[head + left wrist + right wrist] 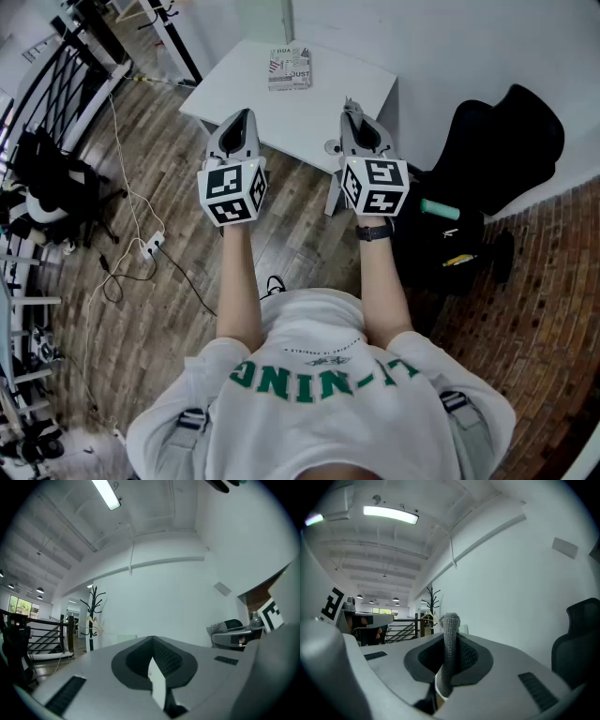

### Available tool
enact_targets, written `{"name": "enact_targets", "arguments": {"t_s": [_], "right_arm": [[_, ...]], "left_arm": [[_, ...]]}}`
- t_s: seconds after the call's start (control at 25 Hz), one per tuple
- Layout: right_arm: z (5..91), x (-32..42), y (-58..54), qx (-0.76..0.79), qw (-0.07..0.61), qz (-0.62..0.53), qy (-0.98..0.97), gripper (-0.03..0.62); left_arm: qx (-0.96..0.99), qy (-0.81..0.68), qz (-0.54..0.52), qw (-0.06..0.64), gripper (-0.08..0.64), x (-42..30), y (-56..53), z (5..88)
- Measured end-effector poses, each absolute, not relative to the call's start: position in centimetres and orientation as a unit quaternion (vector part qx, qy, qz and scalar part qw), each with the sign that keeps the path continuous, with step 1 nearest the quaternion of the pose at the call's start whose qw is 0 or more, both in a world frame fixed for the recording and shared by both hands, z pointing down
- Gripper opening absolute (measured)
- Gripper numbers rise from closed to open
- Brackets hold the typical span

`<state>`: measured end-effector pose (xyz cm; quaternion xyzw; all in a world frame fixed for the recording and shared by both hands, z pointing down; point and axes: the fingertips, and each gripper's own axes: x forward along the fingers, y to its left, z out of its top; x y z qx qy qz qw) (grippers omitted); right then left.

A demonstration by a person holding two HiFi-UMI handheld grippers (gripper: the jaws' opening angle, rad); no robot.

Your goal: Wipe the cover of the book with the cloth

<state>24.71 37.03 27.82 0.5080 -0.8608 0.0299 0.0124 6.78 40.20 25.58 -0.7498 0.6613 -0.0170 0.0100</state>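
The book point(290, 68), with a printed cover, lies flat at the far end of a white table point(281, 117). I hold both grippers raised in front of me, short of the table's near edge and well apart from the book. My right gripper point(351, 106) is shut on a grey knitted cloth point(450, 648), and a strip of it sticks up from between the jaws. My left gripper point(243, 115) is shut, with only a thin pale slit where its jaws meet point(153, 644). Both gripper views point up at a white wall and the ceiling, so neither shows the book.
A black office chair point(507, 141) and a black bag point(441, 246) stand right of the table. Cables and a power strip point(150, 246) lie on the wood floor to the left, beside a black railing point(58, 82). A coat stand point(93, 616) stands by the wall.
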Motion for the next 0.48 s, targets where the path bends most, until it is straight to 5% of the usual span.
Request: {"name": "enact_targets", "arguments": {"t_s": [0.48], "right_arm": [[30.0,21.8,32.6,0.486,0.012,0.037,-0.873,0.034]], "left_arm": [[-0.753,0.657,-0.024,-0.004,0.012,5.8,35.7,28.5]]}}
